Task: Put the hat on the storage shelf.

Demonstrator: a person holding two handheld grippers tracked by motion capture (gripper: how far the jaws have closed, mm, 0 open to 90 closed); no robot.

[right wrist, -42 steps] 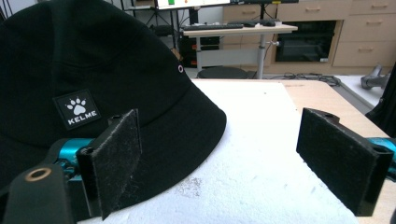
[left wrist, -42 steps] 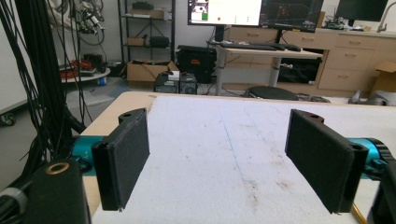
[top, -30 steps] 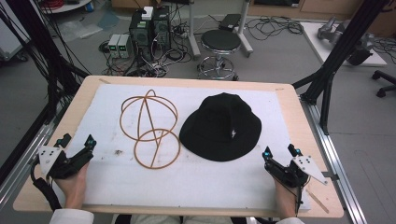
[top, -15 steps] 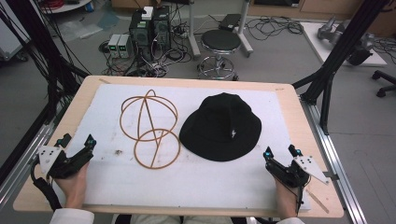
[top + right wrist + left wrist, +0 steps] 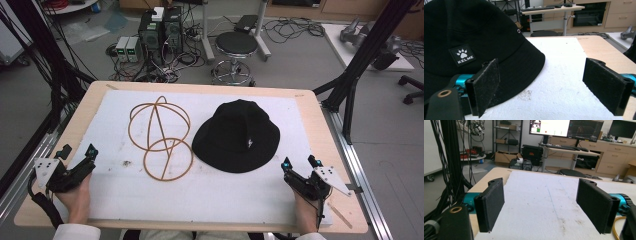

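Black hat (image 5: pixel 236 135) beside wire stand (image 5: pixel 160 137), mid-mat | left gripper (image 5: pixel 77 152), right gripper (image 5: pixel 301 162): jaws spread, empty | white mat (image 5: pixel 210 195) on wooden table (image 5: pixel 320 115) | stool (image 5: pixel 236 45), cables behind.

left gripper (image 5: pixel 77 154): showing black body, teal joints, grey three-cornered plate, black cable | right gripper (image 5: pixel 300 164): looking alike | pads (image 5: pixel 491 201): wearing rough black facing | sleeves (image 5: pixel 75 232): showing white

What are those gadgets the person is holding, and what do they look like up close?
Each hand holds a black handheld gripper: the left gripper and right gripper. Each ends in two flat, rectangular black pads with a rough, felt-like face, on teal metal mounts. A grey three-cornered plate sits on top, and a black cable trails back. The person wears white sleeves.
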